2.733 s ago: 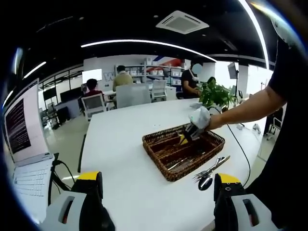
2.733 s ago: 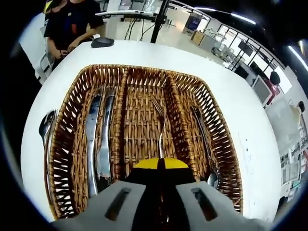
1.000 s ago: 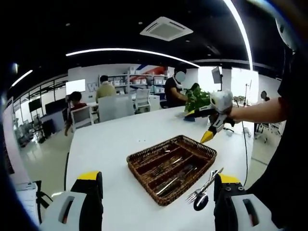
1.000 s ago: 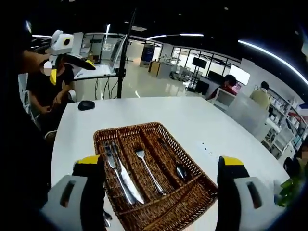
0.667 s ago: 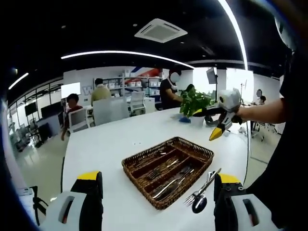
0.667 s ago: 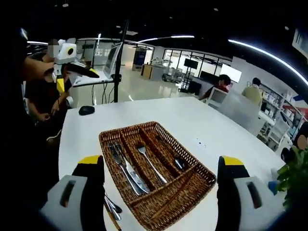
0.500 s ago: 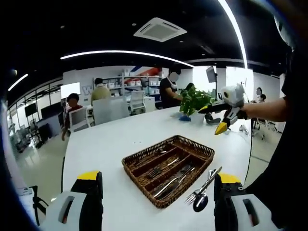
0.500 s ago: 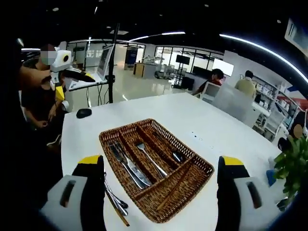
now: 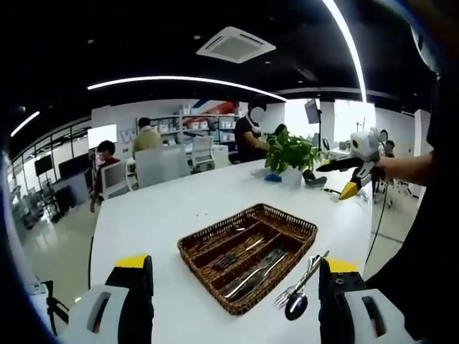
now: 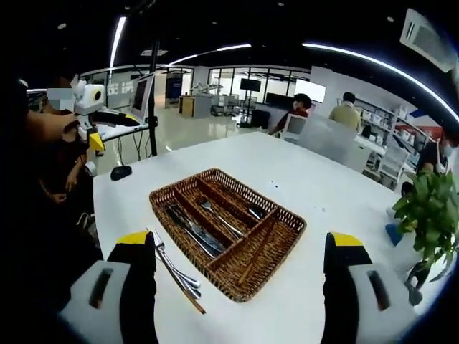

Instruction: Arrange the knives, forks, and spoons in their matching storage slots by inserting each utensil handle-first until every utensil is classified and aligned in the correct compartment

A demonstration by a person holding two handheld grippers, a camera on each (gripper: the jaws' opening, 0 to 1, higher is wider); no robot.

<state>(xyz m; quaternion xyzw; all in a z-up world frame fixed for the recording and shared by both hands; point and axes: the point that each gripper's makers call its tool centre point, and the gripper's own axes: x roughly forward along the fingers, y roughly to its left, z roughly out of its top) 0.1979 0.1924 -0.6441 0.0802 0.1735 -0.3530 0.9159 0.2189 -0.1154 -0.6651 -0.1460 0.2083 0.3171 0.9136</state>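
Both grippers' jaws are hanging released above a wicker cutlery tray [image 9: 247, 254] sitting on a white counter [image 9: 165, 215].

No lettering is legible — far wall sign [image 9: 125, 134] too blurred to read.

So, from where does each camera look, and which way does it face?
Left gripper view: rides the left hand-held gripper, jaws open, facing the wicker tray on the white table; the right hand-held gripper shows at right.
Right gripper view: rides the right hand-held gripper, jaws open, facing the tray from its opposite side.
Shared: tray, loose cutlery, plant.
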